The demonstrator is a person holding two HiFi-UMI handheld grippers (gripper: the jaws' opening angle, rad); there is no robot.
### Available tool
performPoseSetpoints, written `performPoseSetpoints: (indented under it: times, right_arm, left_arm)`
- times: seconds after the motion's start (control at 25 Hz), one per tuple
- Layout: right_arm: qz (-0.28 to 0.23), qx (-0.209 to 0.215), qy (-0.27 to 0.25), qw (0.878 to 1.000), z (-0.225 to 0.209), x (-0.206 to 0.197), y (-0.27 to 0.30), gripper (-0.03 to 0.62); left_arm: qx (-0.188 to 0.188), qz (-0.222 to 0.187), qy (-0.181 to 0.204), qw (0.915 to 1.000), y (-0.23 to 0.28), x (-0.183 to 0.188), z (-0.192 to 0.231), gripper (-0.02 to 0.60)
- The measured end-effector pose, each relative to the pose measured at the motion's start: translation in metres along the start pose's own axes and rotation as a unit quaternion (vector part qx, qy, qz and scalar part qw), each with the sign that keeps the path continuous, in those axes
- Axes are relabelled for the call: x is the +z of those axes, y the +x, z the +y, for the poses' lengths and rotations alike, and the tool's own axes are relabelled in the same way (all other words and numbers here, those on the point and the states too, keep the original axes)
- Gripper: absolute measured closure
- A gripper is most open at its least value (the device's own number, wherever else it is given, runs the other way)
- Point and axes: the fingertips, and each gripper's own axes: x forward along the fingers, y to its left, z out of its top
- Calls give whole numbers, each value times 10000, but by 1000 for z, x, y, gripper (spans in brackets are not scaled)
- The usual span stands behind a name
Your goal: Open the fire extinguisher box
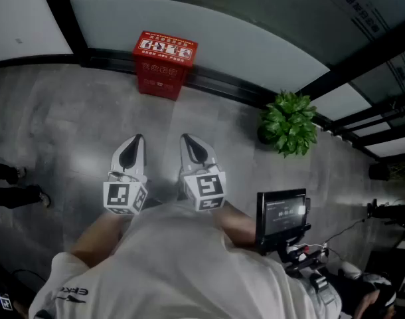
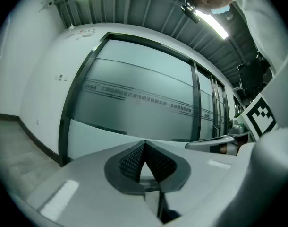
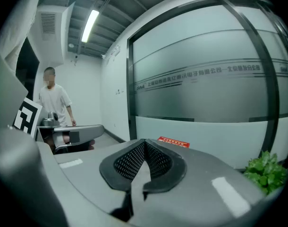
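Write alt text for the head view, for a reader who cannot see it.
A person holds the left tongs and right tongs, both shut and empty, short of a red fire extinguisher box on the floor by a glass wall. A potted plant stands nearby.

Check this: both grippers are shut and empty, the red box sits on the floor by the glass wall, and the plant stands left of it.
One slip: the plant stands right of the red box, not left; the head view shows it. The left gripper and right gripper are shut and empty, and the box sits on the floor by the glass wall.
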Motion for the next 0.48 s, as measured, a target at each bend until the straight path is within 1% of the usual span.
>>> performPoseSetpoints:
  times: [0.24,0.48]
  right_arm:
    - [53,126,14,9999,-48,4,47,580]
    - [129,373,73,9992,-102,25,102,580]
  left_arm:
    - [192,66,103,9997,64,-7,8,580]
    - [507,141,212,9984,141,2,16,580]
